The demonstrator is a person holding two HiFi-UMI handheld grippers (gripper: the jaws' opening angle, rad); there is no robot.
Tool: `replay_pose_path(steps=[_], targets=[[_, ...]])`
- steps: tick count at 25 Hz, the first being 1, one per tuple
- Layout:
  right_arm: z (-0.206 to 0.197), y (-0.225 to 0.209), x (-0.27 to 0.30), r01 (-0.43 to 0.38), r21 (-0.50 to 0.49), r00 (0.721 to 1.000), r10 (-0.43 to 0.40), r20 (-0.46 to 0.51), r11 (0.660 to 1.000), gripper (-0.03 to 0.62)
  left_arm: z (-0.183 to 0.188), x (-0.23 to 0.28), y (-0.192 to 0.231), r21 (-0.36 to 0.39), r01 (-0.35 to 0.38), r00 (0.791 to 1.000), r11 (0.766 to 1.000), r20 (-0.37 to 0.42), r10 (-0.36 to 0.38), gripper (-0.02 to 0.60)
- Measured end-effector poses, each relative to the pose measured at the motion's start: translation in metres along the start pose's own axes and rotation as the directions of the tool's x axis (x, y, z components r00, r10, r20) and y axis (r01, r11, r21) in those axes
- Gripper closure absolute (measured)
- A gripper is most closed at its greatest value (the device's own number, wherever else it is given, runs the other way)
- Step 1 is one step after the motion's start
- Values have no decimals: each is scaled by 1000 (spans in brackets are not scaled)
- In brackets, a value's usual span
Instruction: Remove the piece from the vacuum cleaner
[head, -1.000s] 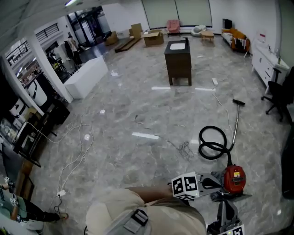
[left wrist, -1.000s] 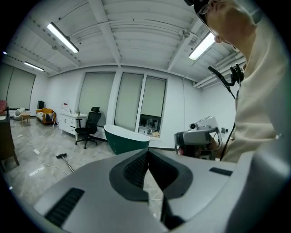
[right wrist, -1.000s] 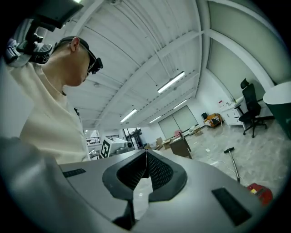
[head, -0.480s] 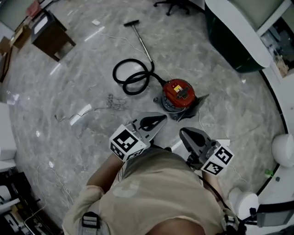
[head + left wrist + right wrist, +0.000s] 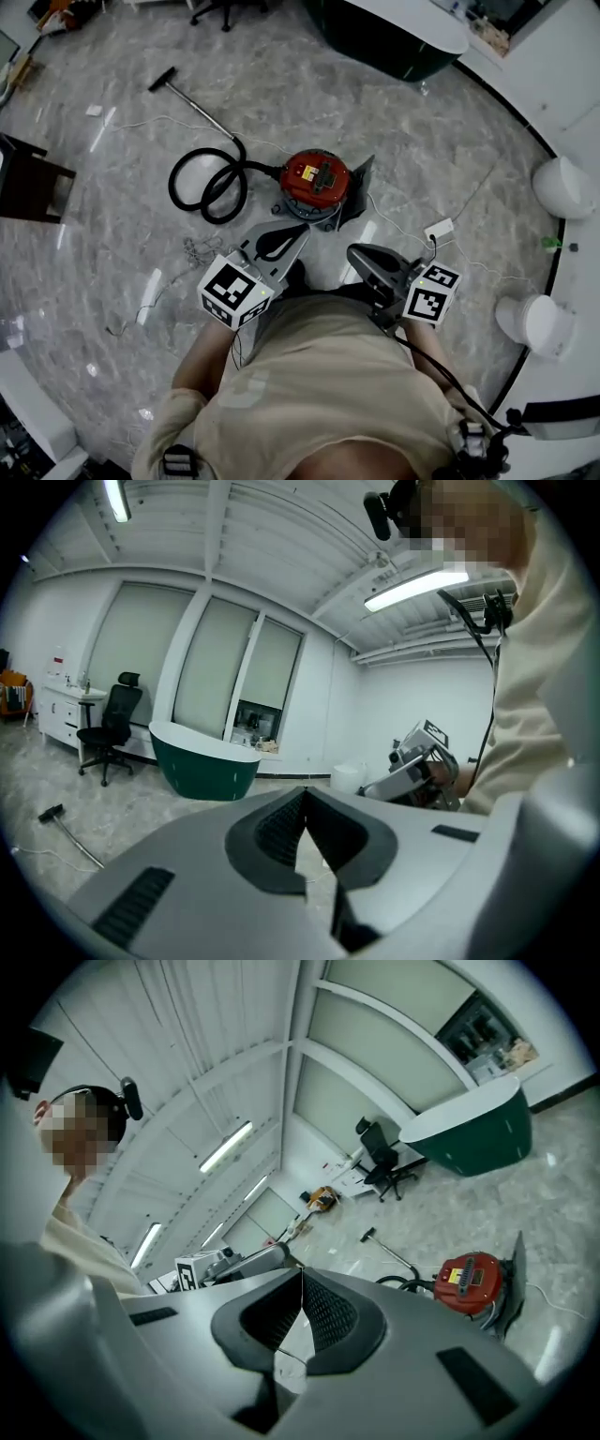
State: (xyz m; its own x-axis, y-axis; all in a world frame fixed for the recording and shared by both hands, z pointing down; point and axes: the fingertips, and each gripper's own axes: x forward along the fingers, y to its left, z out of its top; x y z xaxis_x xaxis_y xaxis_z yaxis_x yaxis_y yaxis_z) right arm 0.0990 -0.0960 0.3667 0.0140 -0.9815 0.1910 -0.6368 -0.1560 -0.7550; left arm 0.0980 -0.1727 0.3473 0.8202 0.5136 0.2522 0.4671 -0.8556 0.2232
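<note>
One vacuum cleaner [image 5: 317, 178], one hose [image 5: 172, 185], left gripper [image 5: 304, 229], right gripper [image 5: 353, 251] (fingers closed, empty)

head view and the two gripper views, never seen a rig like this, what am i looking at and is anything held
No robot here: a person holds a two-jaw gripper in each hand. The head view comes from a camera on the person's head, looking down at the left gripper, the right gripper and the floor. Each gripper view comes from a camera riding on that gripper, looking along its jaws. On the floor stands a red vacuum cleaner with its coiled black hose. Both grippers are shut and hold nothing; neither touches the vacuum.
</note>
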Motion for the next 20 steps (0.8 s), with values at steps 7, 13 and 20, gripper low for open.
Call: replay_pose_path(steps=[7, 13, 20], targets=[[6, -32, 24, 102, 32, 995, -102, 12, 994, 591, -11, 14, 27, -9, 71, 997, 997, -23, -71, 588], [15, -39, 20, 106, 73, 994, -106, -4, 992, 591, -12, 29, 27, -11, 98, 992, 995, -74, -99, 588], [36, -72, 15, 72, 169, 997, -67, -36, 983, 592, -1, 68, 40, 8, 60, 991, 998, -120, -59, 588]])
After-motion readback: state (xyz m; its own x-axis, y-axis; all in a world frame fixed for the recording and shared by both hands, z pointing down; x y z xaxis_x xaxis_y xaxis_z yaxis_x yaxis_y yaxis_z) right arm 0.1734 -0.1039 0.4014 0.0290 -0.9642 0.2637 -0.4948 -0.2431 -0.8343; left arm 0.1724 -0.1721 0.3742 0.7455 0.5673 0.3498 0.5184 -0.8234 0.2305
